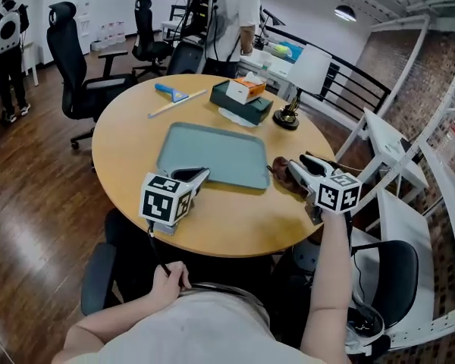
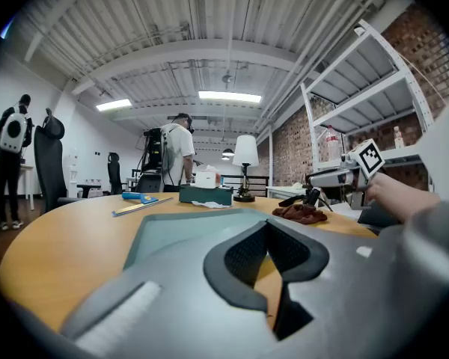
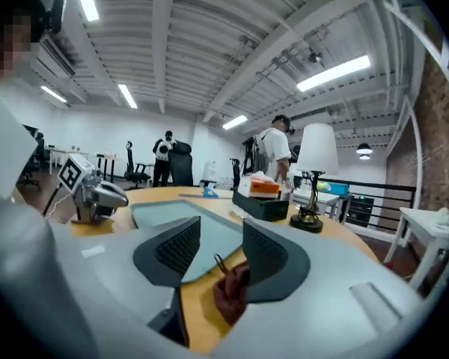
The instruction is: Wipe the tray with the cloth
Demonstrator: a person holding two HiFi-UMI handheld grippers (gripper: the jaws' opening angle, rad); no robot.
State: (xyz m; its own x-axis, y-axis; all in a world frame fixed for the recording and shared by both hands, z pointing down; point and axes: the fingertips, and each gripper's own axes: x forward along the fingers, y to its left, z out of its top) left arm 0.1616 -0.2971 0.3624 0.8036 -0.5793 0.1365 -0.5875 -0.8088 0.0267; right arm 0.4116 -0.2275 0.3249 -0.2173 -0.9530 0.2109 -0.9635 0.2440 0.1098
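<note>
A grey-green tray (image 1: pixel 212 155) lies in the middle of the round wooden table (image 1: pixel 129 142). A dark brown cloth (image 1: pixel 282 174) is crumpled on the table just off the tray's right edge. My right gripper (image 1: pixel 297 163) hovers over the cloth, open, with the cloth (image 3: pixel 232 294) lying low between its jaws (image 3: pixel 221 234) and the pads apart from it. My left gripper (image 1: pixel 199 175) rests on the table at the tray's near edge, with no hand on it. Its tips (image 2: pixel 268 226) meet with nothing between them. The left gripper view also shows the cloth (image 2: pixel 301 213).
A dark box (image 1: pixel 243 101) with an orange pack, a lamp base (image 1: pixel 287 117), a blue scraper (image 1: pixel 171 92) and a thin stick (image 1: pixel 178 103) sit at the table's far side. Office chairs (image 1: pixel 76 67) and a standing person (image 1: pixel 231 14) are behind; white shelving (image 1: pixel 394 158) is right.
</note>
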